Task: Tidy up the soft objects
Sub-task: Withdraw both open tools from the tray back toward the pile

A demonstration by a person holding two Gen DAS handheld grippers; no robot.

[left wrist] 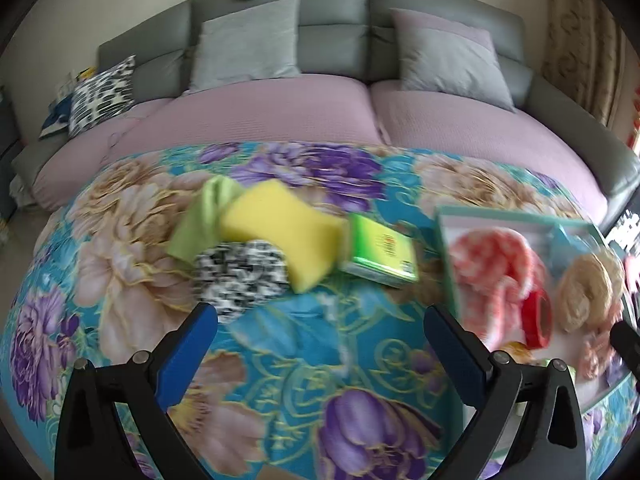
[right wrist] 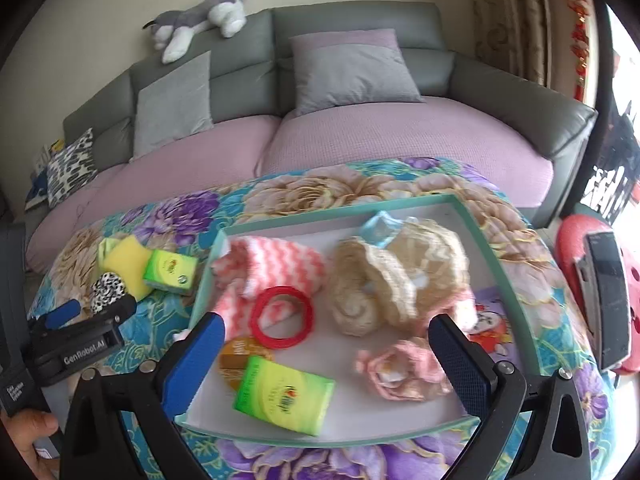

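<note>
On the floral cloth lie a yellow sponge (left wrist: 280,224), a green cloth (left wrist: 202,216), a black-and-white scrunchie (left wrist: 240,276) and a green tissue pack (left wrist: 380,254). My left gripper (left wrist: 320,320) is open and empty, just in front of the scrunchie; it also shows in the right wrist view (right wrist: 96,306). My right gripper (right wrist: 326,330) is open and empty over a teal-rimmed tray (right wrist: 496,260). The tray holds a pink-white cloth (right wrist: 276,268), a red ring (right wrist: 282,318), a beige knit item (right wrist: 400,276), a pink knit flower (right wrist: 400,368) and a second green tissue pack (right wrist: 284,396).
A grey sofa (right wrist: 520,108) with pink seat covers and grey cushions (right wrist: 352,68) stands behind the table. A plush husky (right wrist: 200,16) lies on its backrest. A red stool (right wrist: 588,248) with a dark device stands at right.
</note>
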